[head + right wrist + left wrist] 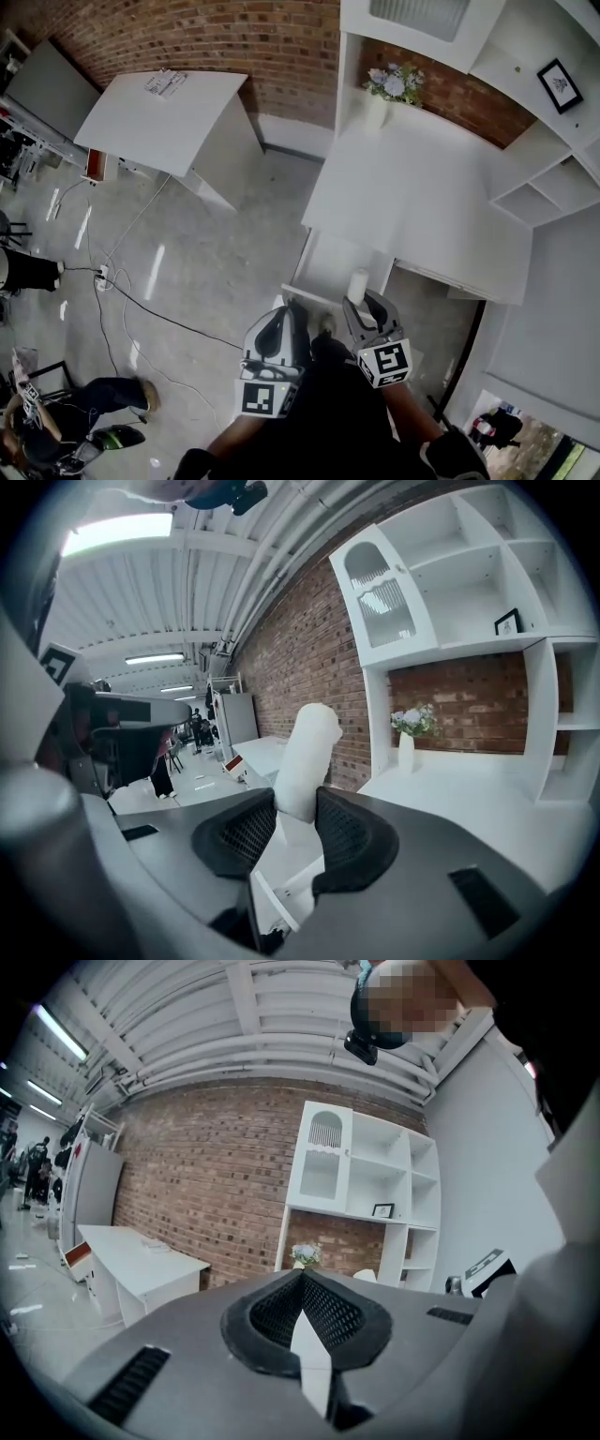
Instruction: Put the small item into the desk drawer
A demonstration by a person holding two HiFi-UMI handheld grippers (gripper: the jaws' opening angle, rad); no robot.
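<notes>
The small item (358, 283) is a white rounded cylinder, held upright between the pads of my right gripper (362, 306). In the right gripper view the item (305, 752) sticks up out of that gripper (298, 806), which is shut on it. It hangs over the near edge of the white desk's open drawer (326, 265). My left gripper (292, 314) is beside it on the left, just off the drawer's front corner. In the left gripper view its jaws (302, 1281) meet at the tips with nothing between them.
The white desk (422, 197) carries a vase of flowers (394, 86) at its back, under a white shelf unit (544, 178). A second white table (159, 108) stands at the far left. Cables (141, 309) run over the grey floor, and a person (84, 403) is at the lower left.
</notes>
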